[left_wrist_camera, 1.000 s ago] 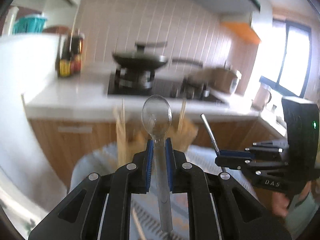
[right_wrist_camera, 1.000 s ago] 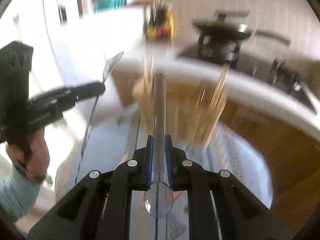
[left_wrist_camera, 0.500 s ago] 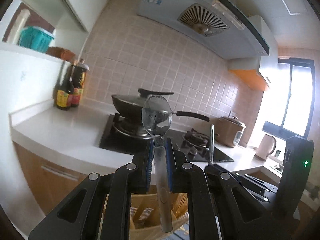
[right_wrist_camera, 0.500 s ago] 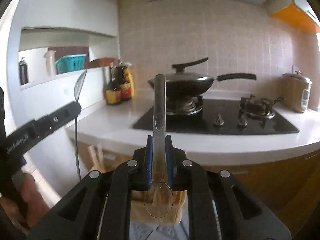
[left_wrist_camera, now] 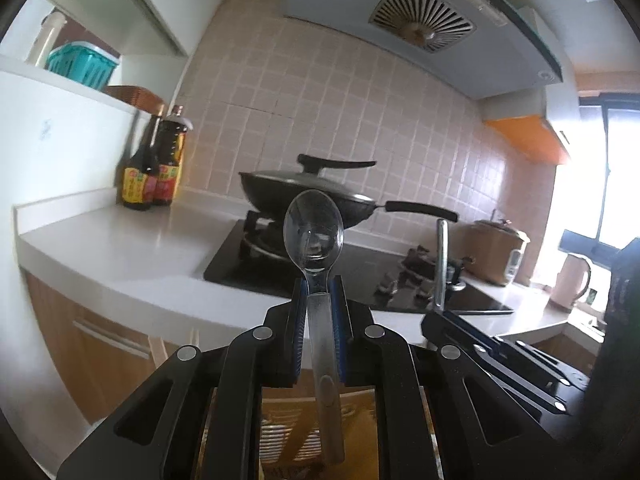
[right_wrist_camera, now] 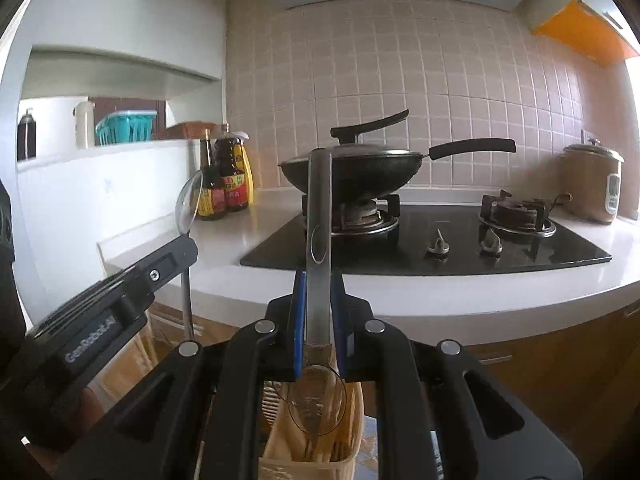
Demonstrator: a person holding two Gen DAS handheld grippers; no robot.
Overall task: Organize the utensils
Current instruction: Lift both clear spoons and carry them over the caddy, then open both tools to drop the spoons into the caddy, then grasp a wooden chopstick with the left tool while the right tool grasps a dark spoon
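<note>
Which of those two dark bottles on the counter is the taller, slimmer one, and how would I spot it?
Find the black stove with the lidded wok; left of it, on the white counter by the tiled wall, stand two bottles. The slim bottle is the left one, narrower-necked than its fatter, yellow-labelled neighbour.

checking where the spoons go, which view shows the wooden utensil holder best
The right wrist view: the wooden utensil holder shows its rim and chopsticks inside, below the right gripper. The left wrist view gives only a slatted sliver between gripper parts.
</note>
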